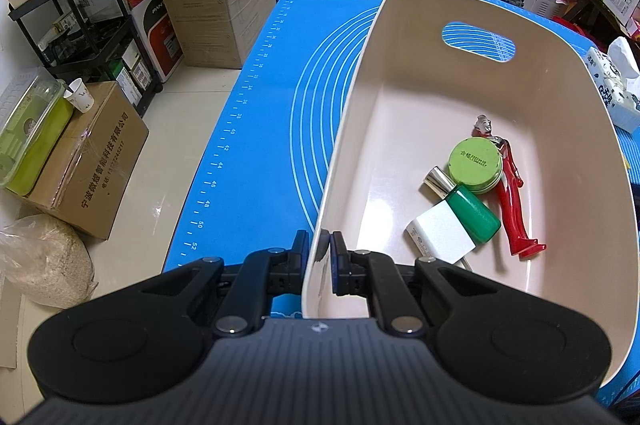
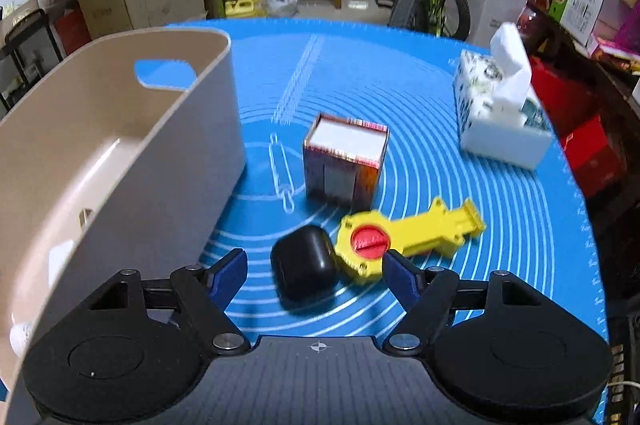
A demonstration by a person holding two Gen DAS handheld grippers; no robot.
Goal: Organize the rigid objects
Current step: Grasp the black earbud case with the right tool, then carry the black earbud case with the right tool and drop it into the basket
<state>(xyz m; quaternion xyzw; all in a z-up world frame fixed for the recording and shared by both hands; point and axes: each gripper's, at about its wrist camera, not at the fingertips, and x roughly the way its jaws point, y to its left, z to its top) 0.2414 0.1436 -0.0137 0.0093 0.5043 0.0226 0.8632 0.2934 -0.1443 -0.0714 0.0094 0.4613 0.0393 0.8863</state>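
Bin, beige, with one handle slot showing in its far wall, stands on a blue mat; its long axis runs away from the left wrist camera. Left gripper is clamped narrow on the bin's near-left rim, one finger outside the wall and one inside. Four items lie in the bin, toward its near-right part: one red figure, long axis running near to far with head toward the far wall and feet nearest; one round green tin resting over the figure's torso; one green bottle with a silver cap, cap pointing far-left, touching the tin; one white block partly under the bottle, its near edge cut off by the gripper body.

Right gripper is spread wide, low over the mat just right of the bin. Between its fingers sits one black rounded case, blurred. Touching the case on its right lies one yellow key-shaped toy with a red dial, shaft pointing away from the bin. One cube-shaped box stands beyond these, apart from the bin wall. One tissue pack stands farthest right. Whether the fingers touch the case cannot be told.
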